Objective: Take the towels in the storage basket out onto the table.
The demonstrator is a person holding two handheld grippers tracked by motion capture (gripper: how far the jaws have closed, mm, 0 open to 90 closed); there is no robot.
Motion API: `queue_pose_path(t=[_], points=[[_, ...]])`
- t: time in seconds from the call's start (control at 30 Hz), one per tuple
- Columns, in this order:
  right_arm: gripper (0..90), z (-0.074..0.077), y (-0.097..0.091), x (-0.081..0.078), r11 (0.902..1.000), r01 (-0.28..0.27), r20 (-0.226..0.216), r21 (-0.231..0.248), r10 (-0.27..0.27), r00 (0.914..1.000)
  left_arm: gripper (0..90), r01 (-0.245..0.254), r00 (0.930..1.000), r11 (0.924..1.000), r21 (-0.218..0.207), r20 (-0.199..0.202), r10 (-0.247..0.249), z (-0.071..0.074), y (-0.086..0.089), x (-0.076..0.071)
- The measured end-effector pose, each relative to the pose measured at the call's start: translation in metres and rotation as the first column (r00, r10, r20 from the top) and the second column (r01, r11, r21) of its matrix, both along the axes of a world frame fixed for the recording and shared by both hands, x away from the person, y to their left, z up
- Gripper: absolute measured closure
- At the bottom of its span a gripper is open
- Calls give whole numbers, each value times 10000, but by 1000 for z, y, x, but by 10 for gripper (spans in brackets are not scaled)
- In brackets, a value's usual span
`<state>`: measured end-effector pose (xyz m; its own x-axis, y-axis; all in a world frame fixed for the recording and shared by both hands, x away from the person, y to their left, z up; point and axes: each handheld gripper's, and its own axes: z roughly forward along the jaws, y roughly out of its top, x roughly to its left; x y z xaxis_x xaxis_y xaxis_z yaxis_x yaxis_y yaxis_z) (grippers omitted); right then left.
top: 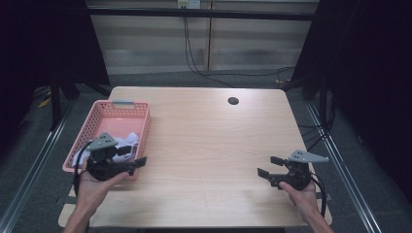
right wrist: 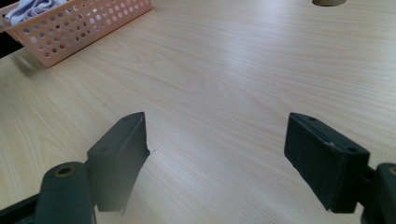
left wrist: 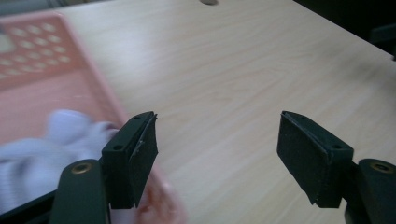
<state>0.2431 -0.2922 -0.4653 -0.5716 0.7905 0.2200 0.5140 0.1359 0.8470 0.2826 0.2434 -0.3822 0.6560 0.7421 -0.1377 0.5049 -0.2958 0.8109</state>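
So we had the white cloth [top: 127,143] sitting in the pink basket [top: 104,108], left gripper [top: 139,162] spread empty beside it, right gripper [top: 268,166] spread over the worktop [top: 209,141], probably just pulling clear next.

Basket [top: 99,116] at the table's [top: 209,145] left edge, cloth [top: 127,143] inside its near end, hole [top: 233,101] far right.

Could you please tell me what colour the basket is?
The basket is pink; the high view shows it best.
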Motion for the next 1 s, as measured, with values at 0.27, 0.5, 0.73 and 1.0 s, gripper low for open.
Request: queue_pose_path(t=[0.27, 0.5, 0.73, 1.0], points=[[207, -1, 2, 0, 9999, -149, -125, 11, 149, 9998, 222, -742, 9971, 9966, 354, -131, 747, 15, 45, 22], [201, -2, 5, 1, 9997, -226, -211, -32, 225, 9995, 161, -1213, 9910, 9896, 768, -480, 1252, 14, 66, 39], [193, -3, 5, 1, 9997, -220, -175, -108, 218, 9996, 161, -1350, 9766, 9768, 1665, -1441, 1596, -10, 82, 70], [188, -5, 8, 2, 9994, -320, -298, -124, 316, 9991, 155, -669, 9671, 9707, 2309, -2245, 1200, -33, 78, 84]])
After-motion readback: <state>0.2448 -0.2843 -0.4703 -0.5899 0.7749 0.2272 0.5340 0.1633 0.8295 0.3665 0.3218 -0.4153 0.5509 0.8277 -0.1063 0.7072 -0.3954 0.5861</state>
